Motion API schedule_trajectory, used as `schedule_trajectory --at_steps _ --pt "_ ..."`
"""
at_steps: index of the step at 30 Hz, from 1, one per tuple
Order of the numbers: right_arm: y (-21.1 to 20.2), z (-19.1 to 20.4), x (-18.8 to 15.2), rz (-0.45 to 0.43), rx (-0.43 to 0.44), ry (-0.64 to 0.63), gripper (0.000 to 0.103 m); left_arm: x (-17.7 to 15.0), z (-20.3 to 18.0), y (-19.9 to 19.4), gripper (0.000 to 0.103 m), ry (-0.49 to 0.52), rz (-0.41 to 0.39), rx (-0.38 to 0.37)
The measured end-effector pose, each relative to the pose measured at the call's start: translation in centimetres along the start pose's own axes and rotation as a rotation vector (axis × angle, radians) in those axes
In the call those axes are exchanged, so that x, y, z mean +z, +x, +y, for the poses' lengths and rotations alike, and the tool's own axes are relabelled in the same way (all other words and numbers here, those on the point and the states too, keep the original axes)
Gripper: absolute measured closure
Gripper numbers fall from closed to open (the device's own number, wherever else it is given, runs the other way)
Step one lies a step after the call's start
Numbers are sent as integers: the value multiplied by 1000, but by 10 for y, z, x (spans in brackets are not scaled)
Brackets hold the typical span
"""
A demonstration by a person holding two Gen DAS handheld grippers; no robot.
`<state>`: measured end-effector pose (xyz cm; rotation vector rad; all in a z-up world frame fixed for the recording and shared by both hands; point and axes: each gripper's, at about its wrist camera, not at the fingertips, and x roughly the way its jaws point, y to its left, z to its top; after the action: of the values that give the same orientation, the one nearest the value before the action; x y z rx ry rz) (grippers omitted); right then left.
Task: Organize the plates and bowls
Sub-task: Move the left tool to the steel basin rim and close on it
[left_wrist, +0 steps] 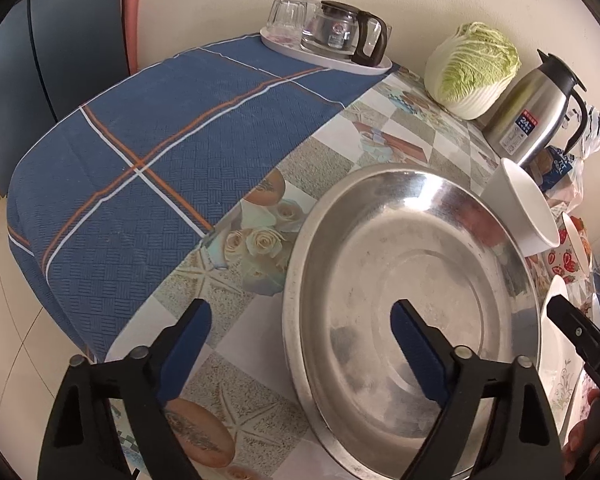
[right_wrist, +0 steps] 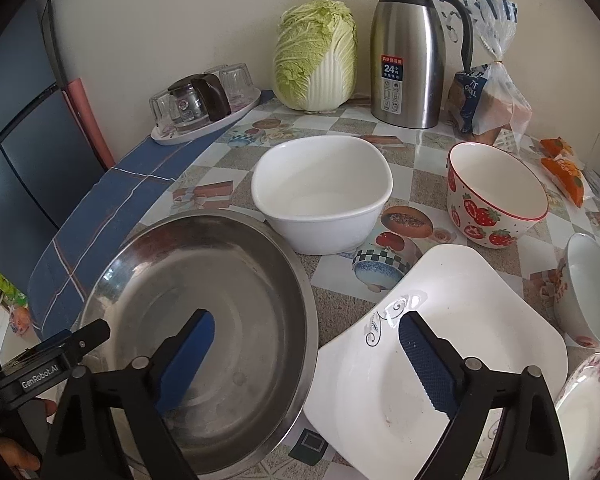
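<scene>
A large steel basin (left_wrist: 412,292) (right_wrist: 204,320) sits on the table near the front. My left gripper (left_wrist: 300,344) is open, its jaws straddling the basin's left rim. My right gripper (right_wrist: 306,344) is open over the gap between the basin's right rim and a square white plate (right_wrist: 440,344). Behind them stand a white square bowl (right_wrist: 324,192) (left_wrist: 520,208) and a strawberry bowl (right_wrist: 496,196). A small white bowl (right_wrist: 588,288) and a floral plate (right_wrist: 592,412) lie at the right.
A cabbage (right_wrist: 316,56), a steel thermos (right_wrist: 408,48), a bagged loaf (right_wrist: 488,96) and a tray with glass pot and glasses (right_wrist: 204,100) line the back wall. A blue cloth (left_wrist: 148,160) covers the table's left part. Snack packets (right_wrist: 564,168) lie far right.
</scene>
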<state>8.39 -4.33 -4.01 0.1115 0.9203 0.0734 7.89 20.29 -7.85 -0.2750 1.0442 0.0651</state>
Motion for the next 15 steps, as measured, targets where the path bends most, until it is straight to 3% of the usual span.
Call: schedule_trajectory --at_steps 6,15 --pt "13 8 2 35 14 -29 24 -2 0 5 19 -6 13 -4" --pt "23 5 2 66 39 -13 29 -1 -5 8 19 19 9 -4"
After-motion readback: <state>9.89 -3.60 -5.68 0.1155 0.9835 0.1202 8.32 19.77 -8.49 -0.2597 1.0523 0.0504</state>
